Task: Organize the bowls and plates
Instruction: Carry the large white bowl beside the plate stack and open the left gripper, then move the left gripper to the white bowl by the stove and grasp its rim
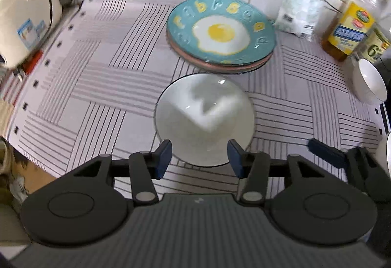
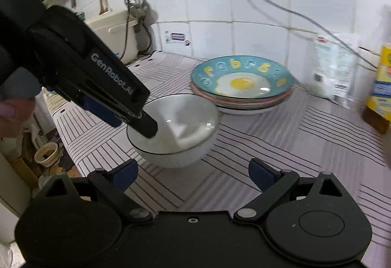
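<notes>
A white bowl with a dark rim [image 1: 204, 118] stands on the striped cloth, also in the right wrist view [image 2: 174, 129]. My left gripper [image 1: 199, 158] is open, its fingers just above the bowl's near rim; in the right wrist view it [image 2: 136, 118] reaches down over the bowl's left rim. My right gripper [image 2: 193, 176] is open and empty, just in front of the bowl. A stack of plates topped by a teal fried-egg plate [image 1: 221, 32] sits behind the bowl, and shows in the right wrist view [image 2: 242, 79]. Another white bowl [image 1: 370, 82] stands at the right.
A cream appliance [image 1: 27, 11] stands at the back left. An oil bottle [image 1: 354, 21] and a white packet [image 1: 299, 11] stand at the back right by the tiled wall. The counter's left edge [image 1: 14, 131] drops off. A cable [image 2: 293, 11] hangs along the wall.
</notes>
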The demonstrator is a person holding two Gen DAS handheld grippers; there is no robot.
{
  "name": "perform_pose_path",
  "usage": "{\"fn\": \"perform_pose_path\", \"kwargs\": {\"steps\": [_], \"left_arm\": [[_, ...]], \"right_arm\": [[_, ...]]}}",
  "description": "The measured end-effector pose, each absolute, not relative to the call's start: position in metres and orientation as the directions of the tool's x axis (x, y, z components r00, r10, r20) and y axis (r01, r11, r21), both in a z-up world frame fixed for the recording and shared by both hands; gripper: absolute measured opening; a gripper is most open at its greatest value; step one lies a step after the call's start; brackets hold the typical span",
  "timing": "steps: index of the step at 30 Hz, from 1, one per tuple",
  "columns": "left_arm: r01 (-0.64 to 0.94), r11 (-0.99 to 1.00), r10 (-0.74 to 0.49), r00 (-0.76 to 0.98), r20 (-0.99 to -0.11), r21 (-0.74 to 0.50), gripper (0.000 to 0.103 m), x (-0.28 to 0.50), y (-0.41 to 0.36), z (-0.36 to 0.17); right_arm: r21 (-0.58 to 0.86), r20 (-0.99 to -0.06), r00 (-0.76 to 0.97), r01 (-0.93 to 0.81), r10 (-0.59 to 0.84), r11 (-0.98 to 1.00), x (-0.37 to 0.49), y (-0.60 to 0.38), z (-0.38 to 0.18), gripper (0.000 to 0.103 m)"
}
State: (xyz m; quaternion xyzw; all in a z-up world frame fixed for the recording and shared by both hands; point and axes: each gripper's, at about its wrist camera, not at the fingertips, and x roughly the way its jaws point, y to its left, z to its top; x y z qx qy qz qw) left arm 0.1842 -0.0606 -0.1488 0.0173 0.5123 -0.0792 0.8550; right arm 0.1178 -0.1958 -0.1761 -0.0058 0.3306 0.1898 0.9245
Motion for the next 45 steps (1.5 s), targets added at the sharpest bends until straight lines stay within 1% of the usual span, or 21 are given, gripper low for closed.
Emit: {"fn": "perform_pose_path", "kwargs": {"steps": [5,12,17,24,28,34,37,39,41,45], "left_arm": [[0.234,0.970,-0.168,0.463,-0.870,-0.063,0.050,0.170,-0.091,-0.138],[0.366,0.928,-0.241,0.458,-0.856,-0.065,0.057,0.141,-0.142,-0.124],[0.440,0.895,-0.286,0.436,-0.853,-0.075,0.063,0.127,-0.180,-0.118],[0.532,0.842,-0.346,0.406,-0.846,-0.089,0.071,0.113,-0.235,-0.116],[0.566,0.818,-0.374,0.379,-0.847,-0.108,0.072,0.108,-0.262,-0.120],[0.603,0.788,-0.399,0.349,-0.848,-0.123,0.072,0.104,-0.299,-0.133],[0.610,0.780,-0.408,0.329,-0.852,-0.138,0.072,0.104,-0.316,-0.142],[0.614,0.778,-0.411,0.331,-0.850,-0.137,0.072,0.106,-0.328,-0.150],[0.615,0.775,-0.415,0.317,-0.853,-0.149,0.072,0.110,-0.339,-0.161],[0.619,0.772,-0.408,0.305,-0.861,-0.147,0.072,0.116,-0.353,-0.176]], "right_arm": [[0.116,-0.607,0.739,-0.279,0.291,0.953,0.100,-0.223,-0.158,0.099],[0.107,-0.587,0.784,-0.171,0.201,0.979,0.072,-0.266,-0.135,0.099],[0.100,-0.583,0.802,-0.087,0.129,0.991,0.044,-0.301,-0.132,0.099],[0.135,-0.578,0.816,0.060,0.029,0.989,0.005,-0.354,-0.143,0.099],[0.143,-0.588,0.808,0.156,-0.043,0.977,-0.012,-0.383,-0.152,0.099],[0.125,-0.592,0.798,0.230,-0.114,0.965,-0.034,-0.409,-0.164,0.099],[0.117,-0.620,0.774,0.253,-0.129,0.960,-0.037,-0.419,-0.177,0.100],[0.140,-0.649,0.752,0.262,-0.111,0.955,-0.034,-0.427,-0.188,0.100],[0.167,-0.650,0.753,0.272,-0.102,0.948,-0.033,-0.435,-0.198,0.100],[0.156,-0.645,0.756,0.266,-0.106,0.951,-0.020,-0.443,-0.217,0.100]]}}
